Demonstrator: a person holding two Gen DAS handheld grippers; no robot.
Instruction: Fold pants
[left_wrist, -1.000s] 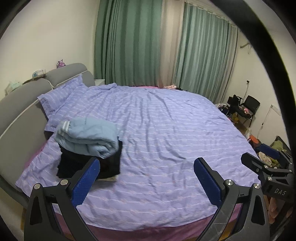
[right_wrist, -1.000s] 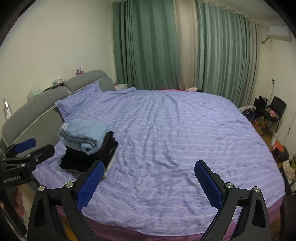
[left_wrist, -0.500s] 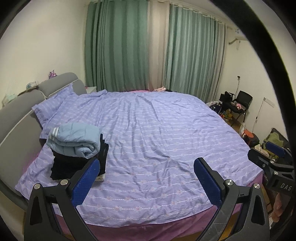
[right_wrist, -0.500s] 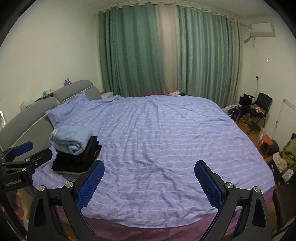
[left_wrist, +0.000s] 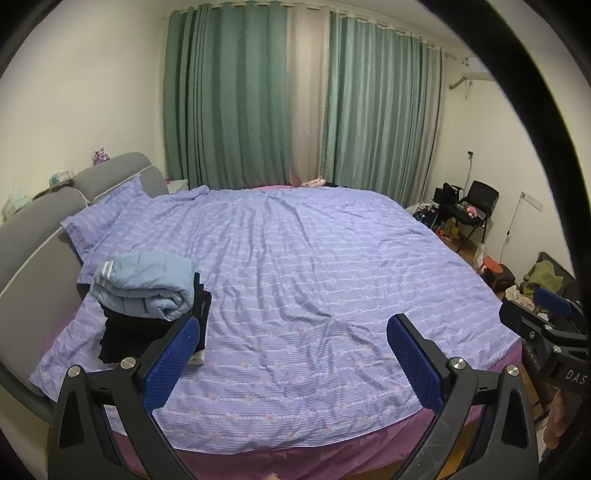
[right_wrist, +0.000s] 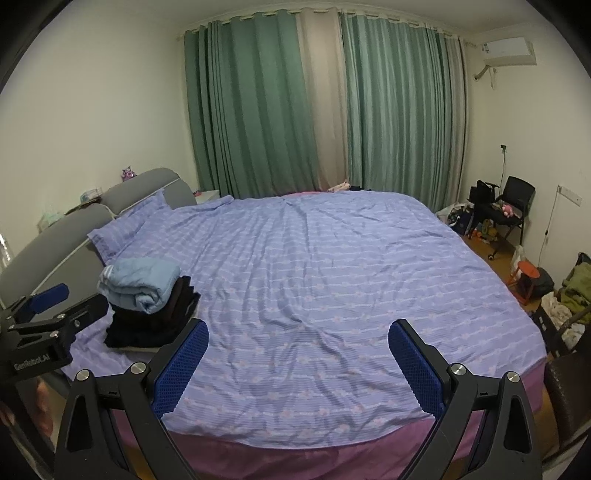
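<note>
A stack of folded clothes lies on the left part of the bed: folded light-blue pants (left_wrist: 144, 286) (right_wrist: 138, 282) on top of dark folded garments (left_wrist: 129, 334) (right_wrist: 151, 325). My left gripper (left_wrist: 293, 349) is open and empty, held back from the bed's near edge, with the stack just beyond its left finger. My right gripper (right_wrist: 297, 354) is open and empty, also back from the bed's near edge. The left gripper also shows at the left edge of the right wrist view (right_wrist: 44, 310). The right gripper shows at the right edge of the left wrist view (left_wrist: 546, 317).
The bed has a lilac striped cover (left_wrist: 314, 266) (right_wrist: 332, 258), pillows (left_wrist: 99, 221) and a grey headboard (left_wrist: 37, 229) at the left. Green curtains (right_wrist: 332, 103) hang behind. A black chair (right_wrist: 513, 203), a red stool (right_wrist: 528, 273) and piled clothes (right_wrist: 572, 291) stand on the floor at the right.
Both grippers have drawn back and up from the bed, so more of the room shows. The clothes stack has stayed in place. Both grippers stay open.
</note>
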